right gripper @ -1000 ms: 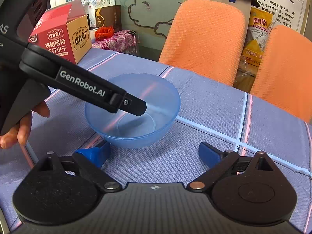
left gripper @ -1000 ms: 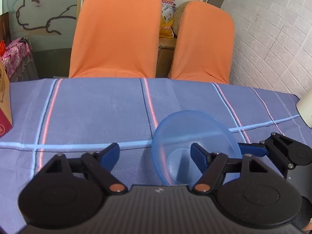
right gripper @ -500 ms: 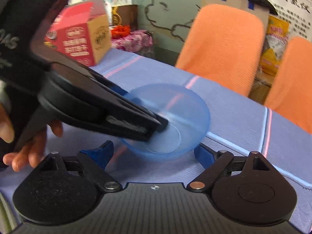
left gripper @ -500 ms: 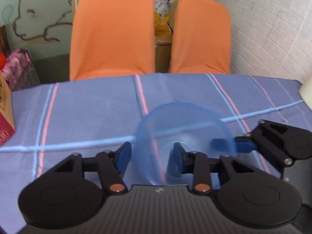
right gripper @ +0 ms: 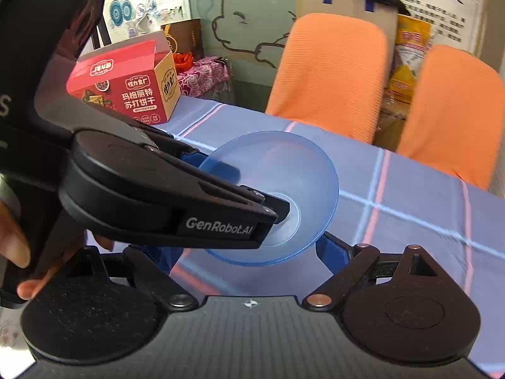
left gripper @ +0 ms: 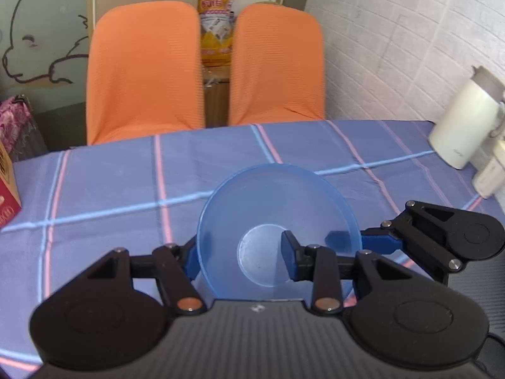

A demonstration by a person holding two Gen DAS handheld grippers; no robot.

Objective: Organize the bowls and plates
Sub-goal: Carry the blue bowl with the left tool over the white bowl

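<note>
L gripper (left gripper: pixel 240 260): fingers narrowed, pinching the near wall of the blue bowl (left gripper: pixel 277 218); one blue pad outside the wall on the L, the other inside, tip near the bowl's flat base.
L gripper from R cam (right gripper: pixel 274 211): black finger w/ white lettering reaches into the bowl, tip by the base circle; other finger behind the rim.
Bowl: translucent blue, empty, tilted w/ mouth facing the L cam; in R view (right gripper: pixel 284 189) it looks lifted off the tablecloth (left gripper: pixel 110 189), though I can't tell for sure.
R gripper (right gripper: pixel 249 254): fingers spread wide, nothing between the pads; R finger (right gripper: pixel 331 252) just beside/under the bowl's lower rim, contact unclear; L finger mostly hidden behind the other tool.
R gripper in L cam (left gripper: pixel 375 241): blue tip seen thru the bowl wall at its R side, touching or not – can't tell.
Hand (right gripper: pixel 15 252): fingers at far L edge of R view, on the L tool's handle.
Cloth: blue w/ pink + light-blue stripes.
Red box (right gripper: pixel 126 88): far L on table, well apart from bowl.
White jug (left gripper: pixel 464 123): far R table edge by the brick wall.
Chairs (left gripper: pixel 145 69): two orange, behind table.
</note>
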